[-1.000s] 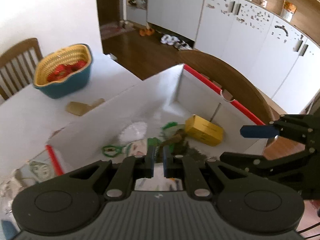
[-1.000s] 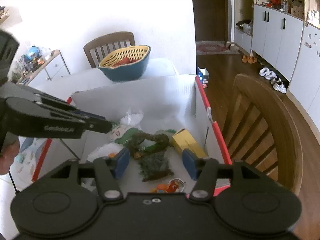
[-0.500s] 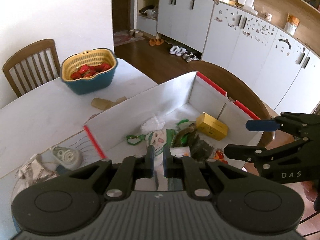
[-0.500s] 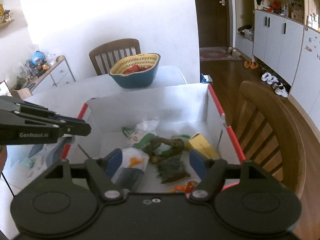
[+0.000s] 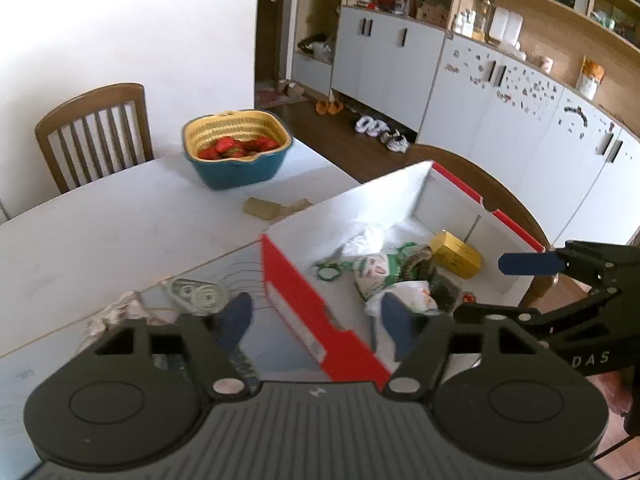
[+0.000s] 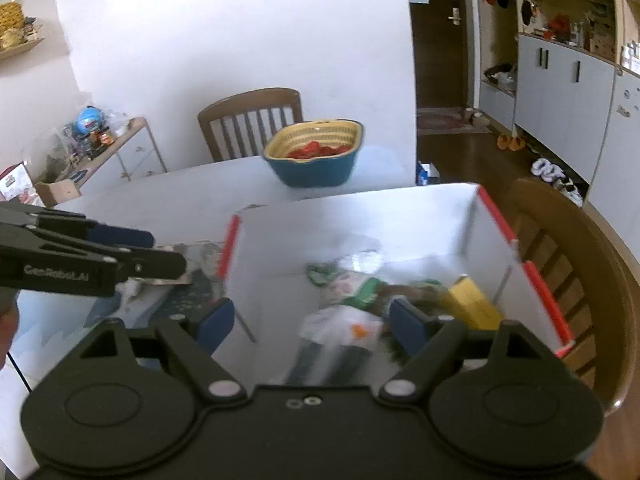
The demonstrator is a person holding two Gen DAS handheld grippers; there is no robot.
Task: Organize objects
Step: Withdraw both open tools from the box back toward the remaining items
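Observation:
A white box with red rims (image 5: 304, 300) (image 6: 540, 280) stands on the white table. Inside lie a gold carton (image 5: 456, 254) (image 6: 474, 304), a white plastic bag (image 5: 404, 300) (image 6: 340, 322), a green-printed packet (image 5: 374, 268), green rings (image 5: 328, 270) and a dark bundle. My left gripper (image 5: 316, 322) is open and empty above the box's near left wall. My right gripper (image 6: 310, 326) is open and empty above the box's near edge. On the table left of the box lie a clear tape holder (image 5: 196, 294) and crumpled wrapping (image 5: 116, 312).
A blue and yellow basket of strawberries (image 5: 236, 152) (image 6: 316, 156) stands at the table's far side, with small tan pieces (image 5: 266, 208) near it. Wooden chairs stand behind the table (image 5: 92, 128) and right of the box (image 6: 576, 264). White cupboards line the far wall.
Both grippers have lifted up and back out of the box. The left gripper has opened and shifted left over the box wall. The right gripper stayed open.

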